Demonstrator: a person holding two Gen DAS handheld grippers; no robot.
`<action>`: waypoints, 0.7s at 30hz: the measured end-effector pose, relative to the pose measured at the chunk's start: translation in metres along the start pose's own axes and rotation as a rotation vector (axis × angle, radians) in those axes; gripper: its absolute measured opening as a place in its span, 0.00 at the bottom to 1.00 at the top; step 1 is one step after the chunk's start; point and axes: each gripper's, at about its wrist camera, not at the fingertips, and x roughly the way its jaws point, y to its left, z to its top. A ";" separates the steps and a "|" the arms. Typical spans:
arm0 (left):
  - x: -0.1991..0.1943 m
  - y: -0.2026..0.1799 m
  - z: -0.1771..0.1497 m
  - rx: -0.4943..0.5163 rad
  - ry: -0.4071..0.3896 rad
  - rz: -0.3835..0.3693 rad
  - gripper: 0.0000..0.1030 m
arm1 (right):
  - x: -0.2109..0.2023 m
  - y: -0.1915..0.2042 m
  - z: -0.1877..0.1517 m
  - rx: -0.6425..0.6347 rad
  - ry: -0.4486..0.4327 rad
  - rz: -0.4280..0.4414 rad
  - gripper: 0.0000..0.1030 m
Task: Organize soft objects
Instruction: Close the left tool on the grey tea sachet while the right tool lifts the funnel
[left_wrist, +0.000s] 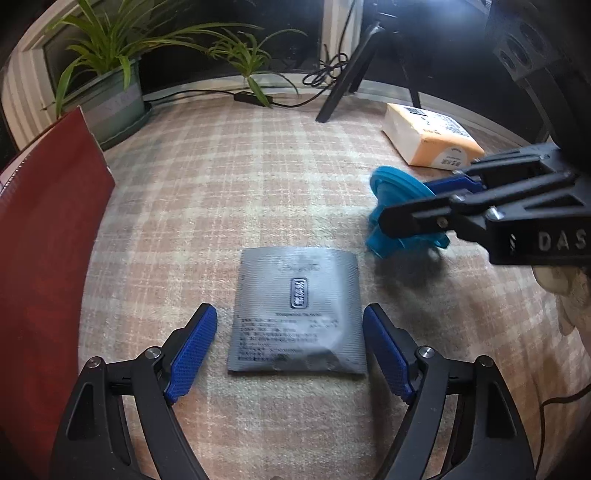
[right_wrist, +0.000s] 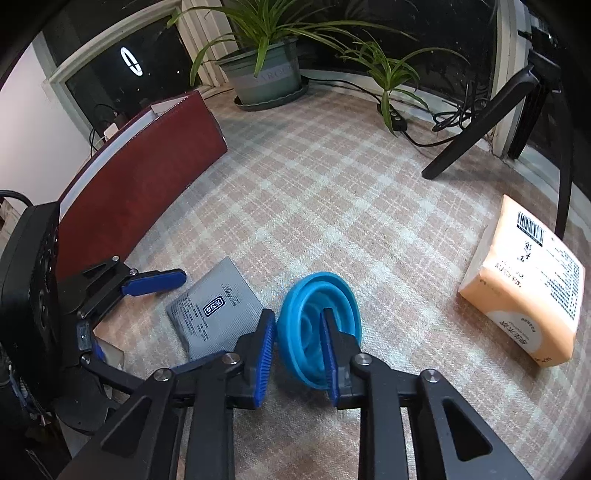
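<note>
— Straddling the grey sachet (left_wrist: 297, 312) on the plaid cloth (left_wrist: 258, 166), my left gripper (left_wrist: 290, 350) stands wide, touching nothing.

— And your right?

— My right gripper (right_wrist: 297, 345) pinches the blue collapsible cup (right_wrist: 317, 328), tilted on edge; lifting probably comes next.

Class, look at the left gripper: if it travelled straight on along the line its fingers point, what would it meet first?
The grey sachet. It lies flat on the checked cloth between and just ahead of the left gripper, whose jaws stand open on either side of it without touching. Depth is uncertain, but nothing else lies in that line.
</note>
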 end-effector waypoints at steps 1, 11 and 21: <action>-0.001 -0.001 -0.001 0.004 -0.003 0.000 0.72 | 0.000 0.000 0.000 0.000 -0.001 -0.001 0.19; -0.009 0.000 -0.006 -0.037 -0.033 -0.033 0.54 | -0.001 0.002 0.000 0.005 -0.012 -0.013 0.10; -0.022 -0.002 -0.004 -0.065 -0.059 -0.050 0.54 | -0.015 -0.007 -0.001 0.044 -0.045 -0.008 0.09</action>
